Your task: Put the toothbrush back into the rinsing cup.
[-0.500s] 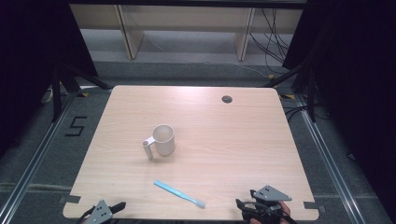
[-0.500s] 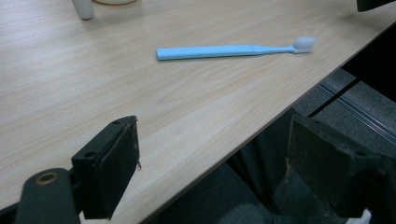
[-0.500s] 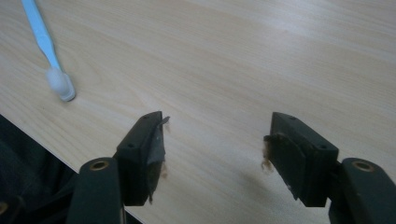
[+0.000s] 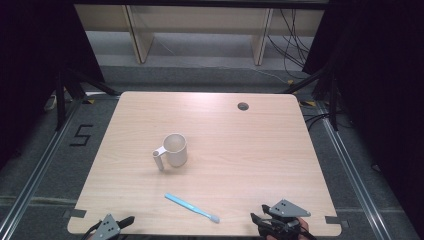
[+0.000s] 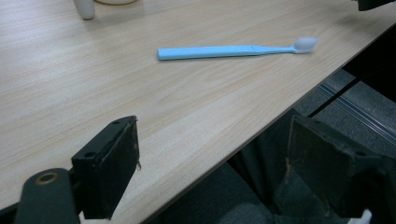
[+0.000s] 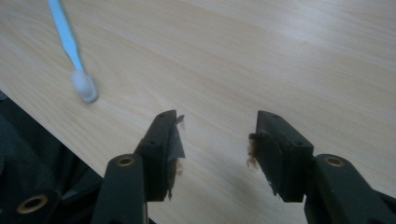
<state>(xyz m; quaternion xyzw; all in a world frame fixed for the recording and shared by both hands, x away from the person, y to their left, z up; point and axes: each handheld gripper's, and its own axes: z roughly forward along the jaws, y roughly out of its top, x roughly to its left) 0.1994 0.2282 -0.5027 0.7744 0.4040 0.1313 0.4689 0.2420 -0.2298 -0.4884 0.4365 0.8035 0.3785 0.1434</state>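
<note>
**Both grippers empty at near edge**

Toothbrush (image 4: pixel 192 207) lies flat on the table (image 4: pixel 260 150), near the front edge, bristle end toward 4 o'clock. Mug (image 4: pixel 172 150) stands upright at its 11 o'clock, well apart. Left gripper (image 4: pixel 120 222) at the table's 7 o'clock corner, jaws wide, released. Right gripper (image 4: pixel 265 222) at 5 o'clock, jaws apart, nothing between, just beside the bristles.

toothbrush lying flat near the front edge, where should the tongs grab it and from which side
Probably the middle of the toothbrush handle, coming straight down from above with the jaws across its width. It lies flat on the table, so only its long narrow sides offer purchase; the bristle head is soft and at the end. The right tongs, open and empty, sit nearest that head.
</note>
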